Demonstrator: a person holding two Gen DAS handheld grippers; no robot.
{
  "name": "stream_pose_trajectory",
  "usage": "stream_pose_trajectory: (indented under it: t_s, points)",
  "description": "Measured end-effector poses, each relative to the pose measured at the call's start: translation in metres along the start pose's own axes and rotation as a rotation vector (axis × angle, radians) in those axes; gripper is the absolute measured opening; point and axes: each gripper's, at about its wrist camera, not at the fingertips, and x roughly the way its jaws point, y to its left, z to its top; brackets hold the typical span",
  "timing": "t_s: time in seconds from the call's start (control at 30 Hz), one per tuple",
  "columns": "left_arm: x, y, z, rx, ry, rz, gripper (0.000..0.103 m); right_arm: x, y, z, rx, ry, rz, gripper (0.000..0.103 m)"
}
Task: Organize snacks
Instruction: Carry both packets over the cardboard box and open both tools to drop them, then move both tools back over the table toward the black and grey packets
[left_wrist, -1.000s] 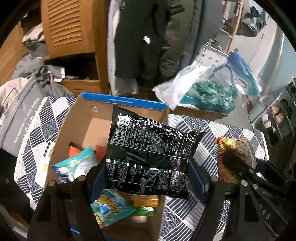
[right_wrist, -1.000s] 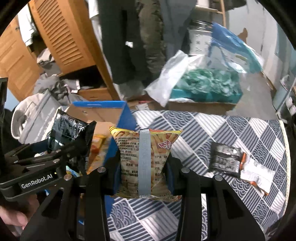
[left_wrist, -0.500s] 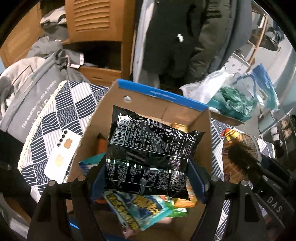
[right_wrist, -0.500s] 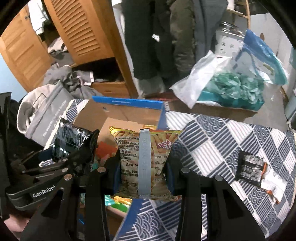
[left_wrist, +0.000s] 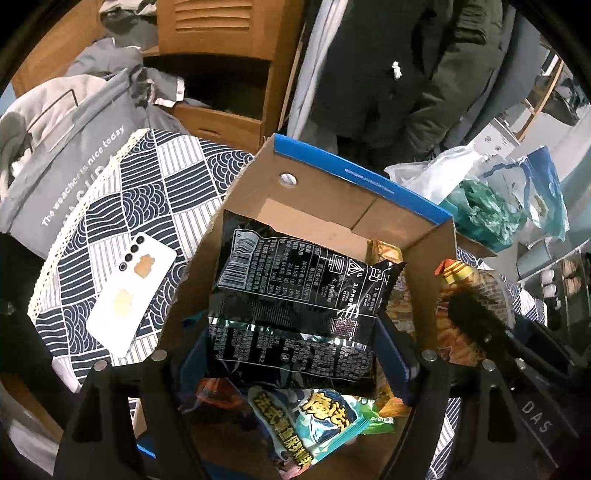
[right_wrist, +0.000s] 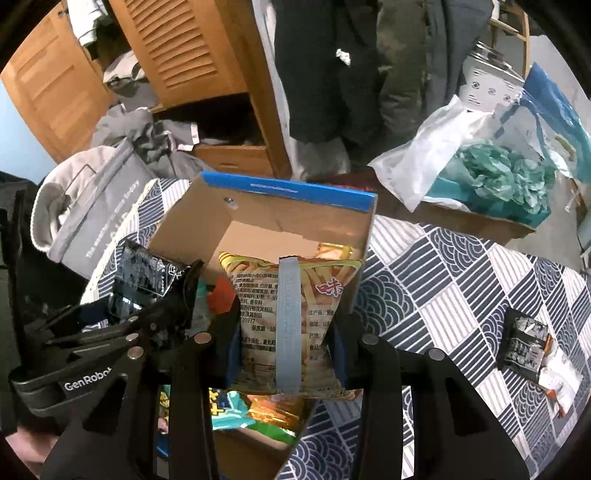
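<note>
A grey fabric bag with white lettering (left_wrist: 66, 155) lies at the far left edge of the surface (right_wrist: 443, 280), which is covered in a navy-and-white wave-patterned cloth. Just right of the bag, a white smartphone (left_wrist: 133, 291) rests face down on the cloth, beside the open brown cardboard box with a blue rim (left_wrist: 354, 177).

The left tool (left_wrist: 293, 354) points steeply down over the box. Its jaws stand wide and have just been opening slightly, with a glossy black snack packet with white print (left_wrist: 295, 295) between them. The blue pads meet the packet's two sides, and it hangs above the packets already lying in the box, among them a teal-and-white snack bag (left_wrist: 314, 417).

To its right, the right tool (right_wrist: 286, 343) is closed narrowly on a yellow snack packet with a grey back seam (right_wrist: 258, 295), gripped at the lower sides. This packet is over the box's right-hand part, close to the wall.

Further right, well apart from the box, a small black packet (right_wrist: 524, 343) and a white packet (right_wrist: 557, 380) lie touching on the cloth.
</note>
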Motion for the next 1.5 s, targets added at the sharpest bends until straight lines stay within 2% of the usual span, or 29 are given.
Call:
stream_pose_trajectory:
  t_s: [0.23,0.5,0.63,0.73,1.03,1.5]
  points:
    - [-0.005,0.006,0.0,-0.019,0.003,0.002,0.085,0.003,0.007,0.003,-0.028,-0.003,0.015,0.04]
    - [-0.016,0.005,0.0,-0.011,-0.023,0.01,0.087,-0.003,0.002,0.005,-0.002,-0.025,0.018,0.053]
    - [-0.021,-0.001,-0.001,0.0,-0.029,-0.002,0.087,-0.01,-0.003,0.004,0.004,-0.036,0.009,0.056]
    - [-0.023,-0.01,-0.003,0.022,-0.031,-0.006,0.087,-0.016,-0.009,0.001,0.001,-0.044,-0.012,0.061]
    - [-0.025,-0.045,-0.009,0.078,-0.018,-0.042,0.087,-0.035,-0.049,-0.009,0.034,-0.052,-0.068,0.065]
    - [-0.021,-0.12,-0.026,0.229,0.008,-0.089,0.087,-0.065,-0.121,-0.034,0.128,-0.066,-0.124,0.065]
